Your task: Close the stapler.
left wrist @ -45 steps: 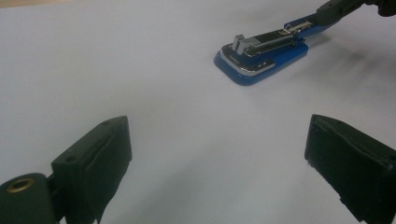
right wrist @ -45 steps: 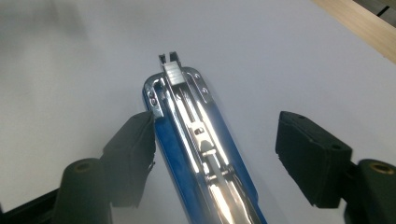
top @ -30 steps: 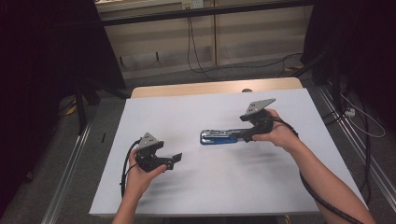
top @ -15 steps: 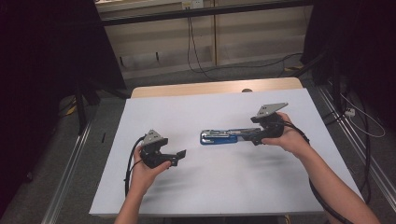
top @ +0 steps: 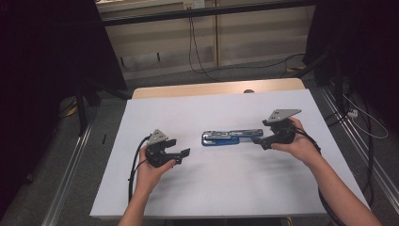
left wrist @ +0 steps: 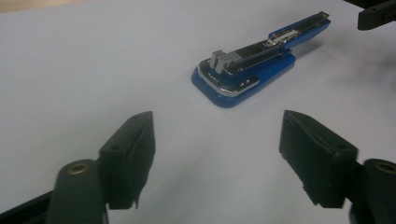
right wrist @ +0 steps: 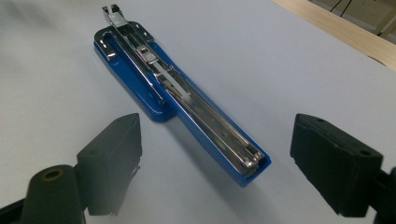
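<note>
Right tool (top: 258, 141) withdrawn rightward; stapler (top: 229, 137) just beyond open jaws.

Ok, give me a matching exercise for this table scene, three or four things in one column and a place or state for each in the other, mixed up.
Things:
1. stapler
2. left tool
3. right tool
4. white sheet

Places or states:
A. covers the table top
B. lies swung open flat in the middle
C. jaws open at the stapler's thin end, pads not touching it
D. jaws apart with nothing between them, short of the stapler's wide end

Pairs: 1-B, 2-D, 3-C, 4-A
</note>
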The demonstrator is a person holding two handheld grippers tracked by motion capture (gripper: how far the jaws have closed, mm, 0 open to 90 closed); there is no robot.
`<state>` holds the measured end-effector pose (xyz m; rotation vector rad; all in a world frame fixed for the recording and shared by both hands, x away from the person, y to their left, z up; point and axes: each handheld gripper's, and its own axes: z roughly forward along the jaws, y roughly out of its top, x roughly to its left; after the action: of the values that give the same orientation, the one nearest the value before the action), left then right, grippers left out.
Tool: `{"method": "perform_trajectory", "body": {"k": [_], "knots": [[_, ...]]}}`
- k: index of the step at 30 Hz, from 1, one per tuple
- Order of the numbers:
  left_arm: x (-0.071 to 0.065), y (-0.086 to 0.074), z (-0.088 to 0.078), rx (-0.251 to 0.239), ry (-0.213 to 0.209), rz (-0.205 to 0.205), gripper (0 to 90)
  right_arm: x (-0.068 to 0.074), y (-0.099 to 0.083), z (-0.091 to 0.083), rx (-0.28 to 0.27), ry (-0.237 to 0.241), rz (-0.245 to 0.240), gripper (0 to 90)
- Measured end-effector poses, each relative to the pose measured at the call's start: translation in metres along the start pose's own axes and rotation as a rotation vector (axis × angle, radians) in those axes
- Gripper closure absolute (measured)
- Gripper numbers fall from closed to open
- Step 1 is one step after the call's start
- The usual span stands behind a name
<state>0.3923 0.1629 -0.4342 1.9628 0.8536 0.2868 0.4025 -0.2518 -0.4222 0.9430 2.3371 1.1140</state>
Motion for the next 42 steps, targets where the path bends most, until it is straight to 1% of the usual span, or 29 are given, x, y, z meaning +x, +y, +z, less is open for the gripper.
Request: {"method": "perform_trajectory", "body": {"k": [1,2,3,4,6,7,10,12,14,17,18,21,22,23,25,27,28,30,31,33,35,36,37,40,42], "knots": [[0.0,0.0,0.001,0.006,0.0,0.008,34.7,0.0,-0.002,-0.001,0.004,-0.003,0.002,16.7],[-0.001,0.0,0.002,0.003,0.006,0.005,36.2,0.0,-0.003,-0.002,0.006,-0.008,0.003,16.7],[-0.001,0.0,0.002,0.005,0.006,0.013,38.6,-0.001,-0.005,-0.003,0.007,-0.015,0.006,16.7],[-0.001,0.0,0.003,0.0,0.002,0.009,42.3,-0.001,-0.006,-0.004,0.008,-0.02,0.008,16.6],[-0.001,0.001,0.004,-0.001,0.008,0.014,46.4,-0.002,-0.01,-0.007,0.001,-0.021,0.018,16.6],[-0.001,0.001,0.005,-0.006,0.005,0.009,48.9,-0.002,-0.011,-0.008,0.0,-0.028,0.021,16.6],[-0.001,0.001,0.008,-0.001,0.006,0.004,55.5,-0.003,-0.017,-0.011,0.004,-0.042,0.034,16.7],[-0.001,0.001,0.01,0.008,0.007,0.013,60.0,-0.003,-0.02,-0.013,0.008,-0.049,0.03,16.7],[-0.002,0.001,0.012,0.007,0.006,0.008,64.6,-0.004,-0.022,-0.015,0.008,-0.058,0.03,16.7],[-0.003,0.005,0.015,0.018,0.009,0.031,71.6,-0.005,-0.026,-0.018,0.008,-0.07,0.036,16.7],[-0.005,0.006,0.017,0.017,0.007,0.028,74.3,-0.006,-0.027,-0.019,0.009,-0.072,0.04,16.7],[-0.008,0.007,0.022,0.028,-0.003,0.04,79.6,-0.007,-0.031,-0.02,0.018,-0.088,0.045,16.8],[-0.009,0.008,0.023,0.035,-0.004,0.045,80.6,-0.008,-0.032,-0.02,0.016,-0.091,0.046,16.8],[-0.011,0.008,0.025,0.034,0.002,0.037,81.3,-0.008,-0.033,-0.02,0.014,-0.094,0.054,16.9],[-0.011,0.008,0.026,0.04,0.006,0.048,84.0,-0.009,-0.035,-0.021,0.008,-0.104,0.066,17.2],[-0.013,0.008,0.029,0.031,0.009,0.04,86.1,-0.01,-0.037,-0.021,0.01,-0.113,0.074,17.9],[-0.013,0.009,0.03,0.035,0.011,0.046,87.1,-0.01,-0.037,-0.021,0.01,-0.12,0.079,18.1],[-0.014,0.009,0.033,0.034,0.01,0.039,88.8,-0.011,-0.038,-0.021,0.002,-0.116,0.079,18.4],[-0.014,0.009,0.034,0.04,0.011,0.045,89.4,-0.011,-0.038,-0.021,0.0,-0.114,0.081,19.2],[-0.014,0.008,0.037,0.042,0.014,0.037,90.0,-0.011,-0.039,-0.021,0.01,-0.123,0.081,20.8],[-0.014,0.008,0.039,0.047,0.02,0.041,90.0,-0.011,-0.04,-0.021,0.021,-0.124,0.075,22.9],[-0.015,0.008,0.041,0.05,0.014,0.036,90.0,-0.011,-0.041,-0.02,0.034,-0.126,0.082,23.4],[-0.015,0.009,0.042,0.053,0.018,0.043,90.0,-0.011,-0.042,-0.02,0.04,-0.125,0.086,24.1],[-0.017,0.01,0.047,0.059,0.016,0.053,90.0,-0.012,-0.044,-0.019,0.037,-0.135,0.099,26.4],[-0.019,0.012,0.052,0.059,0.014,0.055,90.0,-0.013,-0.045,-0.019,0.031,-0.131,0.1,28.4]]}}
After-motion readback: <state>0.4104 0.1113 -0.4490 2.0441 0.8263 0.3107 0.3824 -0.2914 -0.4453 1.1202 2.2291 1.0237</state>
